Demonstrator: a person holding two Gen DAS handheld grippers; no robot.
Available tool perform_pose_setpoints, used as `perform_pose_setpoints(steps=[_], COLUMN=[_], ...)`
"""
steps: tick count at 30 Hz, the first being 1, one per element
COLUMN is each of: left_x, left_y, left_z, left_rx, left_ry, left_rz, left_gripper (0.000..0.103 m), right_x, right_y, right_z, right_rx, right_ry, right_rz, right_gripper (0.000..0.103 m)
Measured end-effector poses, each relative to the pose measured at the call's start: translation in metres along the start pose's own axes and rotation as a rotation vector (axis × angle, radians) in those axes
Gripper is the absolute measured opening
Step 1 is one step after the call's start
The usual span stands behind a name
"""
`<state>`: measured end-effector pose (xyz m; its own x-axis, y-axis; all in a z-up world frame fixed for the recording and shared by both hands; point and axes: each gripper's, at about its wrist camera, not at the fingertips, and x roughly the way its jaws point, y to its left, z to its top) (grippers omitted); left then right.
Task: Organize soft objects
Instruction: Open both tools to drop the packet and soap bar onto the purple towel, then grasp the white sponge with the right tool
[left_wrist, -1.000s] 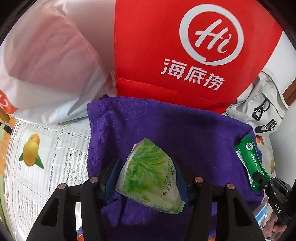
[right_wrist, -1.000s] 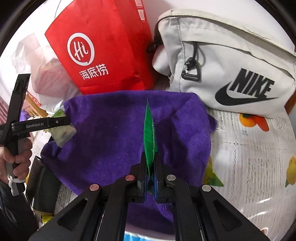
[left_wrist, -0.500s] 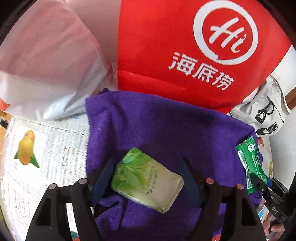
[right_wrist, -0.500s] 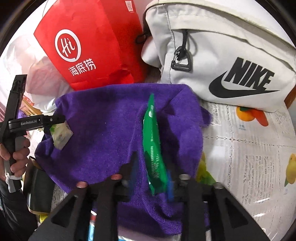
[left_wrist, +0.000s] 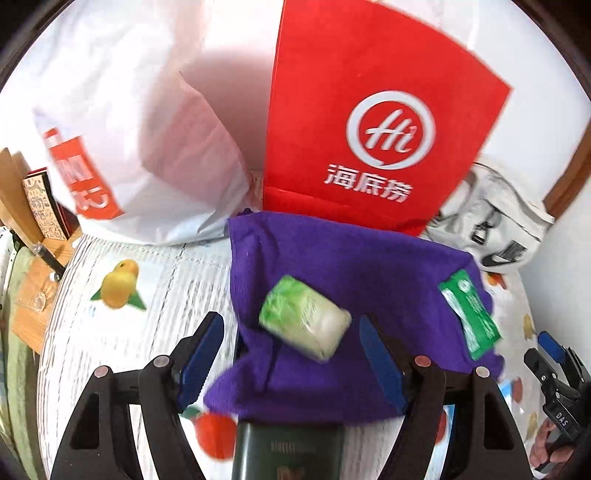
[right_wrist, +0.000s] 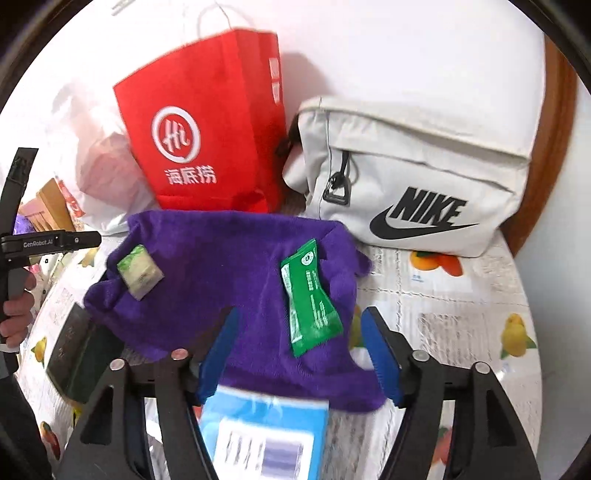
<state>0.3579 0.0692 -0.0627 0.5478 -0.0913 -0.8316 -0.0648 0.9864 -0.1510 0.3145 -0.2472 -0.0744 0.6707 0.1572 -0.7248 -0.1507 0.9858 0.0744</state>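
A purple towel (left_wrist: 354, 273) (right_wrist: 221, 266) lies spread on the fruit-print tablecloth. A pale green tissue pack (left_wrist: 304, 321) (right_wrist: 139, 271) rests on its left part. A dark green sachet (left_wrist: 469, 314) (right_wrist: 308, 295) lies flat on its right part. My left gripper (left_wrist: 291, 358) is open and empty, just short of the tissue pack. My right gripper (right_wrist: 301, 354) is open and empty, just short of the sachet.
A red paper bag (left_wrist: 369, 122) (right_wrist: 207, 136) and a white plastic bag (left_wrist: 129, 147) stand behind the towel. A white Nike pouch (right_wrist: 417, 177) sits at the back right. A dark box (left_wrist: 288, 450) and a blue box (right_wrist: 266, 435) lie at the towel's near edge.
Both grippers opened and let go: the tissue pack and the sachet now lie on the towel. Both grippers have pulled back and up from the towel.
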Motion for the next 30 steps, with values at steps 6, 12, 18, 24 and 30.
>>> perform_pose_setpoints(steps=[6,12,18,24,30], left_x=[-0.037,-0.059,-0.075,-0.079,-0.074], left_y=[-0.002,0.001,0.008,0.016,0.020], left_z=[-0.037,-0.084,-0.131,-0.169,-0.198], left_rx=[0.007,-0.012,-0.031,-0.048,-0.062], left_ry=[-0.025,-0.024,-0.029,-0.018,-0.008], left_rz=[-0.015,-0.044,-0.047,-0.043,-0.042], left_gripper=[0.074,0.073,0.073,0.073,0.073], right_x=[-0.040,-0.074,-0.102,-0.112,-0.103], right_y=[0.003,0.017,0.021,0.023,0.025], right_z=[-0.029,-0.070,-0.114,-0.161,-0.199], right_rx=[0.062,0.017,0.044,0.034,0.059], right_ry=[-0.007,0.013,0.007,0.048,0.094], right_rz=[0.040,0.023,0.084,0.097,0.108], right_gripper=[0.070,0.070,0.070,0.070,0.071])
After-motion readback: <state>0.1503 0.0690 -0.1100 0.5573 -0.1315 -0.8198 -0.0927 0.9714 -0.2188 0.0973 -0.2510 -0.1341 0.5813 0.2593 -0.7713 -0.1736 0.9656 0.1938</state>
